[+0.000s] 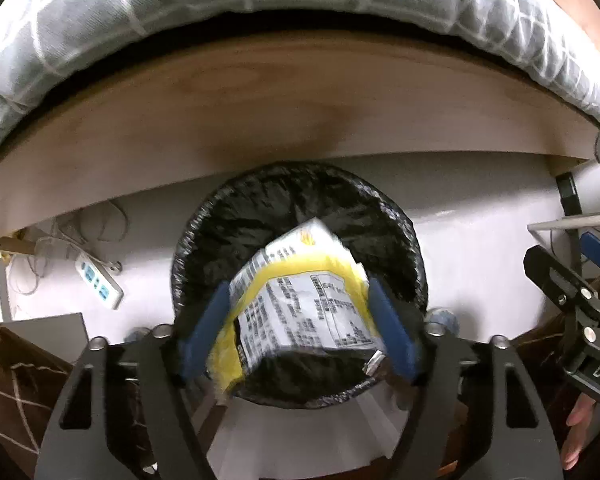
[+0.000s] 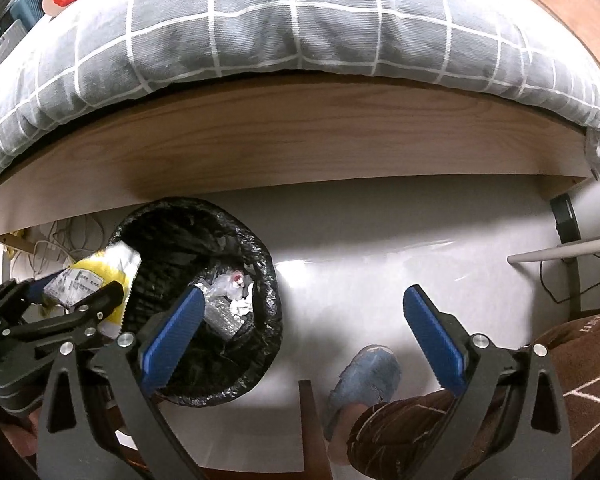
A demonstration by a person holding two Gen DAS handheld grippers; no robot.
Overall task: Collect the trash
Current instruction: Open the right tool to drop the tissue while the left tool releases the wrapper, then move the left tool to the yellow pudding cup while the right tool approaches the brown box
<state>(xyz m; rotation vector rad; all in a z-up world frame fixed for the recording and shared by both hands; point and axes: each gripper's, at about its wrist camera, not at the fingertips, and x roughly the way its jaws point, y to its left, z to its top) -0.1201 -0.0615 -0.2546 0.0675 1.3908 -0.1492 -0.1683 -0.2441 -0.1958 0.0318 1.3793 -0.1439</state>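
Observation:
My left gripper (image 1: pixel 298 320) holds a yellow and white printed wrapper (image 1: pixel 300 304) between its blue pads, right above a round bin lined with a black bag (image 1: pixel 300 200). In the right wrist view the same wrapper (image 2: pixel 96 272) hangs over the bin's left rim (image 2: pixel 268 264), held by the left gripper (image 2: pixel 76 300). Crumpled white and silver trash (image 2: pixel 232 304) lies inside the bin. My right gripper (image 2: pixel 300 332) is open and empty, above the floor just right of the bin.
A wooden bed frame (image 2: pixel 300 148) with a grey checked duvet (image 2: pixel 300 24) stands behind the bin. A power strip and cables (image 1: pixel 98 282) lie on the floor at left. The person's slipper (image 2: pixel 364 376) and brown-trousered leg (image 2: pixel 540 380) are at lower right. A chair leg (image 2: pixel 312 424) is below.

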